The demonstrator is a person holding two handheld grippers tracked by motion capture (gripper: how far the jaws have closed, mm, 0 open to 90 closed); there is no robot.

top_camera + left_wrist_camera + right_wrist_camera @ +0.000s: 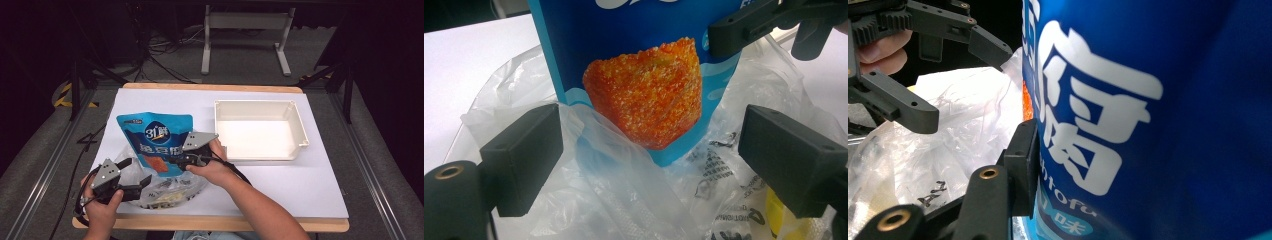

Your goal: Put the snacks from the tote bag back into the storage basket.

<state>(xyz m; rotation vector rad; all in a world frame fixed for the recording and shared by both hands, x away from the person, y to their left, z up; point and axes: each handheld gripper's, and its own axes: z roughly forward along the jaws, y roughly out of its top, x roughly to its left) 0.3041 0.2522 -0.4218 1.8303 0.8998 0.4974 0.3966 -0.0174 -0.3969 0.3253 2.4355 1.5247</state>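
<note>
Gripping the blue snack pouch (pixel 155 140) at its right edge, the right gripper (pixel 176 161) is clamped shut on it, prob. to lift it out of the clear plastic bag (pixel 170 187). Pouch is glossy, flat, half inside the crinkly film. Left gripper (pixel 134 175) is held w/ jaws apart by the bag mouth, nothing pinched. White bin (pixel 297 131) sits nearby, rigid plastic.

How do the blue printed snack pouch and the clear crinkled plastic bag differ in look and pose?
The blue printed snack pouch is opaque, with white lettering and an orange food picture; the clear crinkled plastic bag is see-through, showing its contents. The pouch's top lies flat on the white table, its lower end inside the bag; the bag sits crumpled round that end. The right gripper clamps the pouch; the left gripper, open, straddles the bag.
</note>
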